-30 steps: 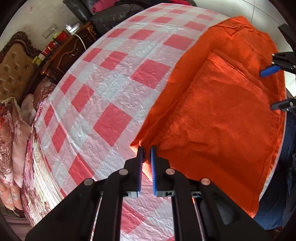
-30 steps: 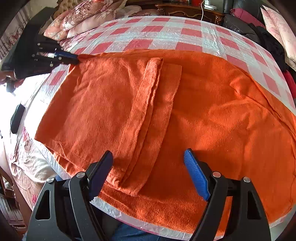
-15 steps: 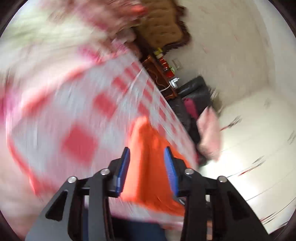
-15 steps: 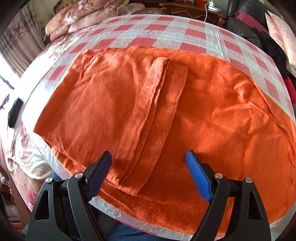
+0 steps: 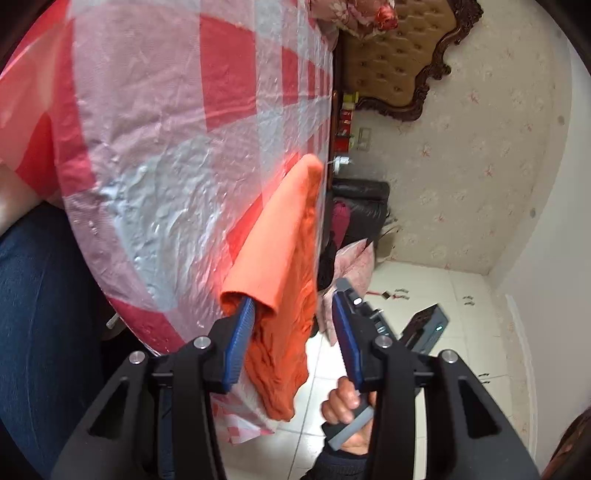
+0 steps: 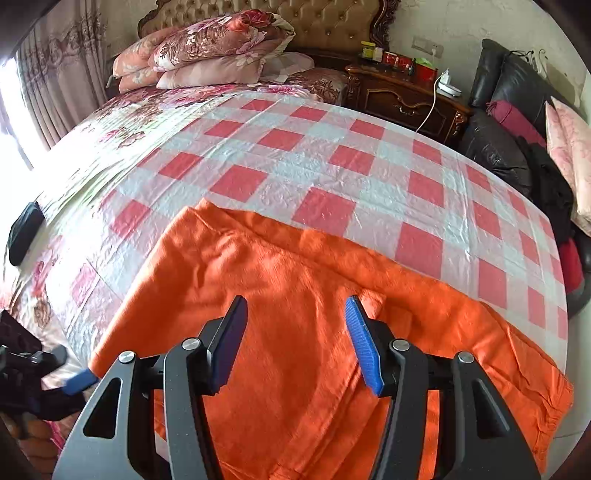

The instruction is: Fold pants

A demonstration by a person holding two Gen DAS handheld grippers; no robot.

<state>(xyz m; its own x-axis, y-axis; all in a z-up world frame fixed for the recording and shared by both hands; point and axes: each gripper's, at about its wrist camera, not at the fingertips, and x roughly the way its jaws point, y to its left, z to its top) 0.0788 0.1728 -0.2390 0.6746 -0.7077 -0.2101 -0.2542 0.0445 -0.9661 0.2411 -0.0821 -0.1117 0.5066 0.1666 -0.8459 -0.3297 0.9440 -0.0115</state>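
Observation:
The orange pants lie folded on the red-and-white checked sheet at the bed's near edge. My right gripper is open and empty, hovering just above the pants' middle. In the left wrist view, rolled sideways, my left gripper is open at the bed's edge; an overhanging part of the pants hangs between its pads and touches the left pad. The left gripper's blue tip also shows at the right wrist view's lower left, by the pants' corner.
Floral pillows and a tufted headboard are at the far end. A wooden nightstand and black leather sofa with cushions stand to the right. A black object lies at the bed's left edge. Tiled floor lies below.
The left gripper let go of the pants' corner, opened and swung down to the bed's edge, rolling sideways. The right gripper, open throughout, moved forward over the pants.

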